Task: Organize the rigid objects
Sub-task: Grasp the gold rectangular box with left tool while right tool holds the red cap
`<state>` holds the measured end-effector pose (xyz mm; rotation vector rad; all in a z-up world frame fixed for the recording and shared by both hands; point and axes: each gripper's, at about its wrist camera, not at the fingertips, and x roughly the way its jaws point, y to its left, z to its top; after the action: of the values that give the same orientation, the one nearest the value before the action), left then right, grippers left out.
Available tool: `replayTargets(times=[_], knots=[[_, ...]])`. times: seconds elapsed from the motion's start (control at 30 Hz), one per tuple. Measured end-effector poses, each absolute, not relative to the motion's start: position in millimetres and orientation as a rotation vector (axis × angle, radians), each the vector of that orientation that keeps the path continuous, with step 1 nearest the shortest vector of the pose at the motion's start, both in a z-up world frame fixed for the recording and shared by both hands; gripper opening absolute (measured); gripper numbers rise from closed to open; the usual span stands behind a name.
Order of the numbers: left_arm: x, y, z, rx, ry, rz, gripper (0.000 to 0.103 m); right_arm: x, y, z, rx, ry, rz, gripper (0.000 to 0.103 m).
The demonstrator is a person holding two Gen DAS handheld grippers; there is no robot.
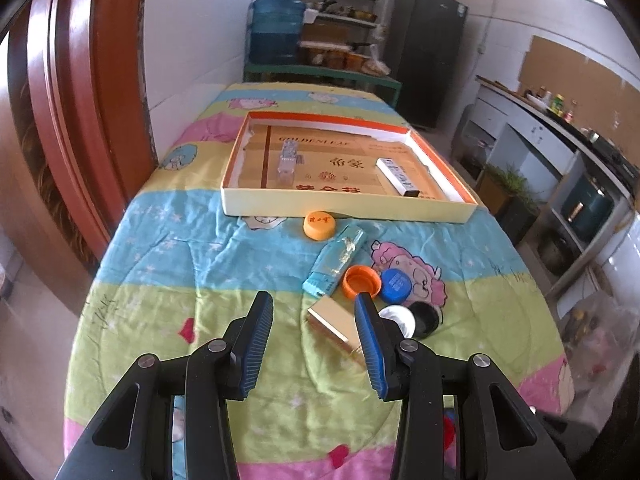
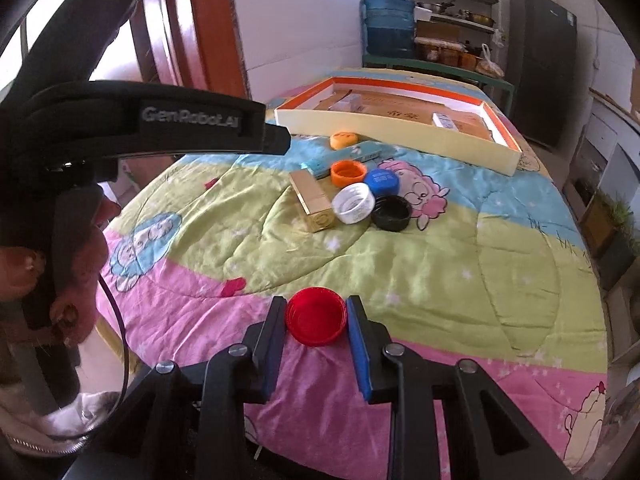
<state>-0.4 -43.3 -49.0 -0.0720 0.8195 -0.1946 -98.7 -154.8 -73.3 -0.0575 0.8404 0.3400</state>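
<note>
My right gripper (image 2: pixel 316 300) is shut on a red bottle cap (image 2: pixel 316 320) that lies open side up on the quilt near the front edge. My left gripper (image 1: pixel 313 298) is open, low over the quilt. A gold box (image 1: pixel 332 322) lies just inside its right finger, untouched. Beyond the box sit a teal box (image 1: pixel 336 262), an open orange cap (image 1: pixel 361 282), a blue cap (image 1: pixel 395 285), a white cap (image 1: pixel 398 318) and a black cap (image 1: pixel 426 318). A shallow cardboard tray (image 1: pixel 344 208) at the far end holds a clear item (image 1: pixel 287 162) and a white box (image 1: pixel 398 176).
A second orange cap (image 1: pixel 319 225) rests against the tray's front wall. The colourful quilt (image 2: pixel 440 272) covers the whole table. A wooden door frame (image 1: pixel 72 100) stands on the left. A person's hand holds the left gripper's handle (image 2: pixel 160 120) at the left of the right wrist view.
</note>
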Motion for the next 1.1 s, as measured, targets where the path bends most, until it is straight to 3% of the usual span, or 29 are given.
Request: replayTargets(times=[0.43, 0.67, 0.77, 0.83, 1.1], knots=[[25.8, -75.9, -84.6, -0.120, 0.981, -0.024, 0.045, -101.2, -189.5, -64.7, 0.043, 0.757, 0.374, 0.030], [18.0, -66.6, -89.4, -0.173, 0.969, -0.009, 0.046, -99.6, -203.9, -68.8, 0.098, 0.753, 0.405, 0.030], [15.3, -65.2, -88.8, -0.159, 0.977, -0.037, 0.040, -101.3, -208.6, -71.1, 0.116, 0.753, 0.414, 0.030], [14.1, -65.6, -87.8, -0.146, 0.981, -0.086, 0.026, -101.5, -211.5, -71.3, 0.124, 0.752, 0.417, 0.030], [11.6, -68.7, -85.0, -0.054, 0.983, -0.150, 0.022, -97.3, -218.4, -70.1, 0.133, 0.745, 0.415, 0.030]])
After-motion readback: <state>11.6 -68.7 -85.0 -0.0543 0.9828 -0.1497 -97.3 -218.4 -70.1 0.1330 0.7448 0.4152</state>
